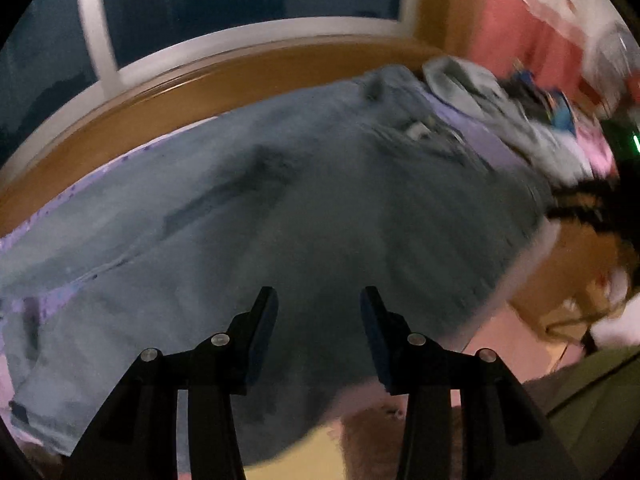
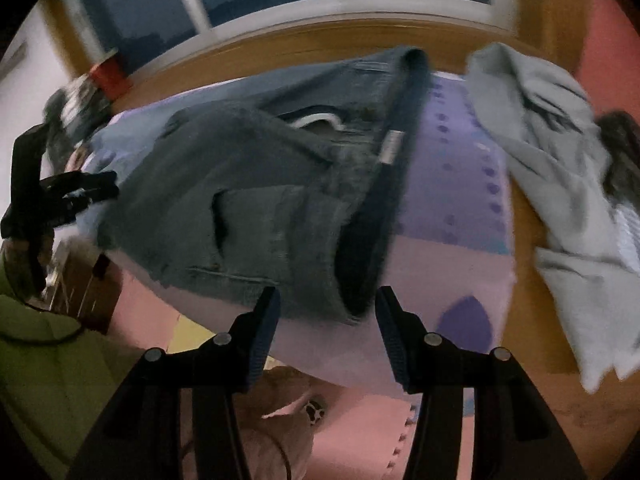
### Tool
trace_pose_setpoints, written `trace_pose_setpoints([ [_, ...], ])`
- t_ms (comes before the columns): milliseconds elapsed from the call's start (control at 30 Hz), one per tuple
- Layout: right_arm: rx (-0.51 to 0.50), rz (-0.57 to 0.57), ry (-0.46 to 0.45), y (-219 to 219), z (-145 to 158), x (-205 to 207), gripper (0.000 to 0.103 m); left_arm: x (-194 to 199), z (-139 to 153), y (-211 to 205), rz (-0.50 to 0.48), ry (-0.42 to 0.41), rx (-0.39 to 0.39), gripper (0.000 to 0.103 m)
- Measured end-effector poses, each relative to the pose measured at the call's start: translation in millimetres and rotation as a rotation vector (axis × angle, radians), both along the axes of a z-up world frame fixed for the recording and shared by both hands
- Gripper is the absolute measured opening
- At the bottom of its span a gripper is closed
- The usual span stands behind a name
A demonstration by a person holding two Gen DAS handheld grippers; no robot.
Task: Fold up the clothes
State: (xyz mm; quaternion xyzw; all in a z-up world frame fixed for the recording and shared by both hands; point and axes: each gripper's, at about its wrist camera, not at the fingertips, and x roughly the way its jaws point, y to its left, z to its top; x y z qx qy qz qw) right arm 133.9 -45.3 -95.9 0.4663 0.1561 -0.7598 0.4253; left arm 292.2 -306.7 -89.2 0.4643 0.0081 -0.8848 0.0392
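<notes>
Lilac dotted sheet [image 2: 460, 184], crumpled denim jeans [image 2: 248, 184]

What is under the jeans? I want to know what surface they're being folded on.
The jeans lie on a lilac cloth with purple dots, spread over a wooden surface. Whatever lies directly beneath the denim is covered. A grey garment lies apart, to their right.

Both tools are built alike: the black two-finger left gripper [image 1: 319, 300] and black right gripper [image 2: 326, 300] are fitted with ribbed dark-blue pads [image 2: 262, 340] and round silver screws [image 1: 219, 339] (four each). A lime-green sleeve [image 2: 44, 364] is worn.
</notes>
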Motion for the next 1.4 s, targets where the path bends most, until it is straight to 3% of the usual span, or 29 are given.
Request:
trace_pose_setpoints([
  [233,0.031,0.146,0.076,-26,-19,17,0.05,20,-20,56,-0.149,-0.033,-0.176,0.045],
  [500,0.004,0.148,0.061,-23,-21,15,0.05,8,-41,68,-0.204,-0.049,-0.319,0.053],
  [633,-0.05,0.086,0.005,-20,-24,6,0.049,3,-33,67,-0.215,-0.063,-0.324,0.053],
  [767,-0.111,0.027,-0.045,-14,-23,-1,0.016,-4,-31,73,-0.241,-0.066,-0.355,0.053],
  [833,-0.134,0.02,-0.062,-15,-21,0,0.009,-10,-34,76,-0.261,-0.062,-0.389,0.053],
  [867,-0.148,0.013,-0.058,-15,-17,0,0.008,-13,-33,76,-0.268,-0.058,-0.384,0.05],
  [933,-0.177,-0.002,-0.055,-14,-10,1,0.007,-25,-30,72,-0.275,-0.081,-0.301,0.013],
  [1033,-0.277,-0.051,-0.07,-2,13,-5,0.007,-30,-17,73,-0.306,-0.084,-0.201,0.006],
  [1100,-0.282,-0.064,-0.019,11,33,-6,0.007,-29,-5,81,-0.345,-0.073,-0.139,0.006],
  [1233,-0.147,-0.061,0.07,29,44,-9,0.007,-30,10,110,-0.439,-0.047,-0.032,0.006],
  [1333,-0.018,-0.069,0.053,32,23,-15,0.007,-38,0,117,-0.433,-0.075,-0.013,0.006],
  [1400,0.016,-0.082,0.06,29,13,-14,0.007,-42,-8,112,-0.399,-0.105,0.019,0.007],
])
